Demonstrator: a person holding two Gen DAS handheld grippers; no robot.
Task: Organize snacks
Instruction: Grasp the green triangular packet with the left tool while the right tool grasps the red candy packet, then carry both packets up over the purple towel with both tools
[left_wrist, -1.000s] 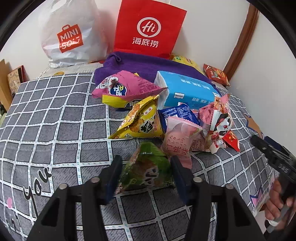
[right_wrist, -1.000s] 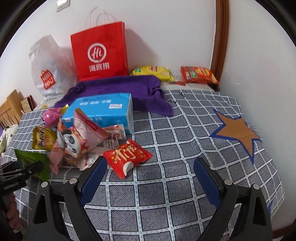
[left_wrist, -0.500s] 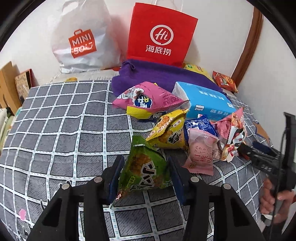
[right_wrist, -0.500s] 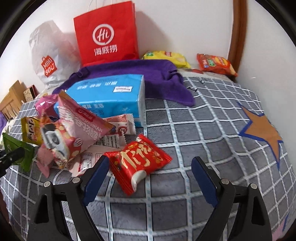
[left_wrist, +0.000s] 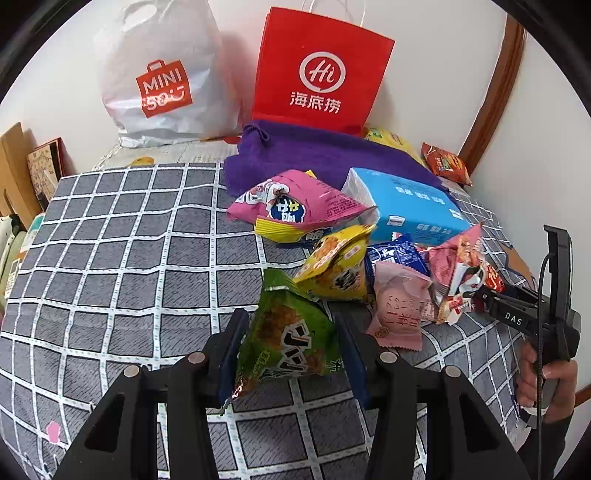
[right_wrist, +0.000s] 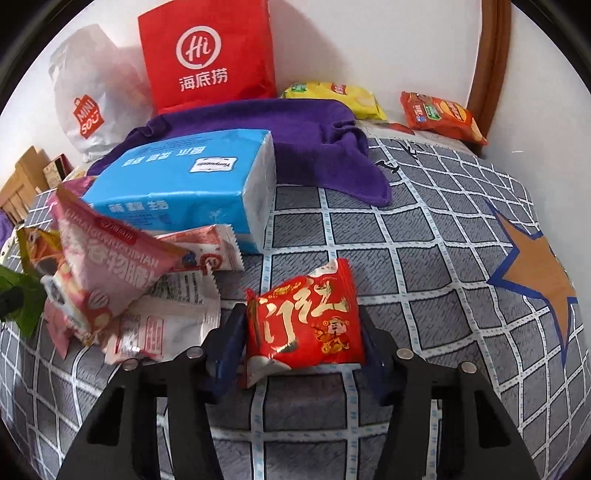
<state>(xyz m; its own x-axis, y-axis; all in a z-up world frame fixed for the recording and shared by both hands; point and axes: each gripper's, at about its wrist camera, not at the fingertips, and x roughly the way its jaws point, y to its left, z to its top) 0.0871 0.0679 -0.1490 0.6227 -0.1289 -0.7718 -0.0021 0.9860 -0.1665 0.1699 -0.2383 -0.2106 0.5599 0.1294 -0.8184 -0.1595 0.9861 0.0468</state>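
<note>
The green snack packet (left_wrist: 288, 332) is clamped in the left gripper (left_wrist: 290, 354) above the checked bedsheet (left_wrist: 129, 258). The red snack packet (right_wrist: 306, 321) is gripped by the right gripper (right_wrist: 301, 343).

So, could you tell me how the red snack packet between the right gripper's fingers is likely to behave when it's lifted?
The red snack packet looks puffy and crinkled, so it is probably light and will likely give under the right gripper. Its glossy film may be slippery. Its loose lower corner droops, so it may well flop or swing.
</note>
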